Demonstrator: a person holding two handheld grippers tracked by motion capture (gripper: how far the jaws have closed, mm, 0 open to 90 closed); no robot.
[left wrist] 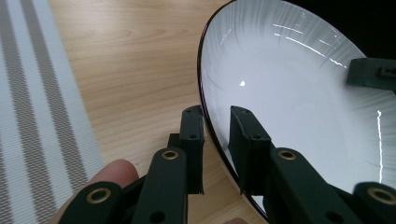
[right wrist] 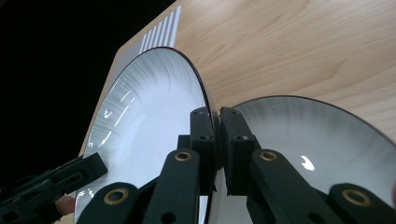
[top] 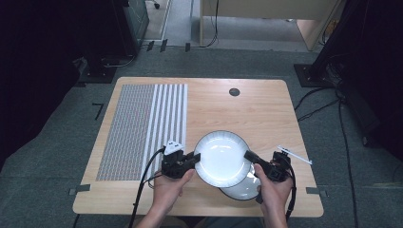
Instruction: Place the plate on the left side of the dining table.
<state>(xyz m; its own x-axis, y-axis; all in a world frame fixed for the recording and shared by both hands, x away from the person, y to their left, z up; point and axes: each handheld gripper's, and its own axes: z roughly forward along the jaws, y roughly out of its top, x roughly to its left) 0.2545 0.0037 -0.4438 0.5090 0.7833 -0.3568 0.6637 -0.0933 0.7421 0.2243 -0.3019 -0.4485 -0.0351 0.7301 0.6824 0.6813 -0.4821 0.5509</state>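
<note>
A white plate with a dark rim (top: 219, 154) (left wrist: 299, 88) (right wrist: 149, 116) is held tilted above the wooden table (top: 256, 114). My right gripper (top: 248, 156) (right wrist: 215, 114) is shut on its right rim, the jaws pressed tight on both faces. My left gripper (top: 195, 158) (left wrist: 217, 114) straddles the plate's left rim, open, with a gap showing beside the rim. A second, similar plate (top: 243, 191) (right wrist: 308, 149) lies flat on the table, partly under the lifted one, near the front edge.
A grey and white striped mat (top: 142, 126) (left wrist: 32, 116) covers the table's left part. A small black round disc (top: 234, 91) sits at the back middle. A thin white stick (top: 294, 155) lies by the right edge. Cables trail off the front.
</note>
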